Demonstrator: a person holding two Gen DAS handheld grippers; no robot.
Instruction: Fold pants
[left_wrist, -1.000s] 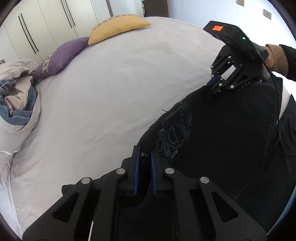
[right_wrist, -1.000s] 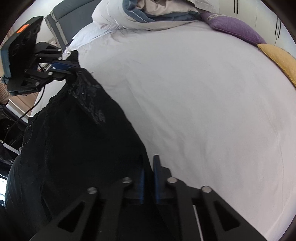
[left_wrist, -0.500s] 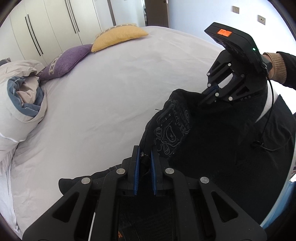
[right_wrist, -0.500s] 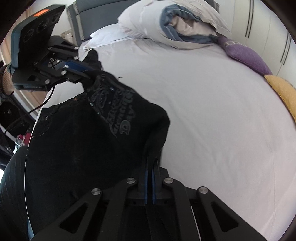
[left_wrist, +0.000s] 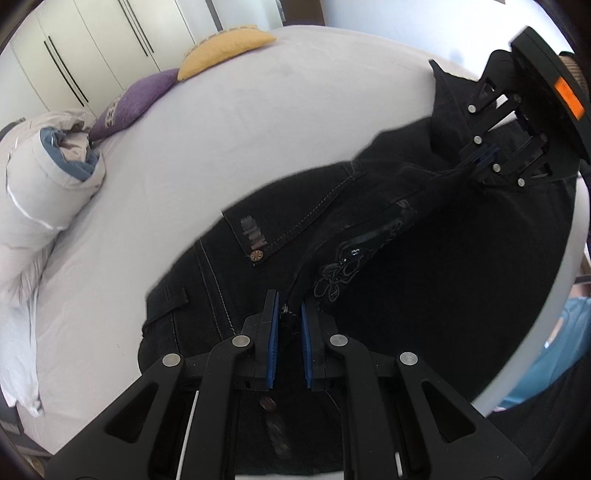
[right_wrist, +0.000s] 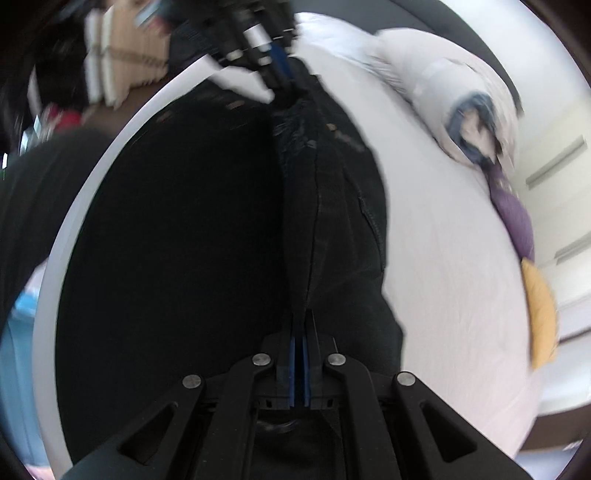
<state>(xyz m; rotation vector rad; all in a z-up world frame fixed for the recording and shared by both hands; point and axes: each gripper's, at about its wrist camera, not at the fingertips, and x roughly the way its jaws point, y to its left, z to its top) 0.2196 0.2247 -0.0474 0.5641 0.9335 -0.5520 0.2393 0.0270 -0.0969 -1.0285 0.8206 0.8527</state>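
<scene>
Left tongs (left_wrist: 289, 314) are seen clamped on a dark fold of the black jeans (left_wrist: 443, 258), cloth pinched between the blue pads; right tongs (right_wrist: 298, 328) are likewise closed on a thin edge of the same garment. In the left wrist view the right tongs (left_wrist: 480, 158) appear up and to the right, gripping the far end of one taut ridge of denim that runs from tongs to tongs. That ridge is judged to be the long axis on which the coming move turns: it lies diagonally over the near edge of the bed (left_wrist: 258, 129), with the pocket rivet and embroidered panel to either side of it. The bulk of the jeans is spread flat on the white sheet below the ridge. Both hands are equally engaged, one at each end. The rolled duvet (left_wrist: 55, 177) and purple cushion (left_wrist: 136, 99) lie well apart, toward the far side. The right wrist view is blurred, so finer detail cannot be told.
</scene>
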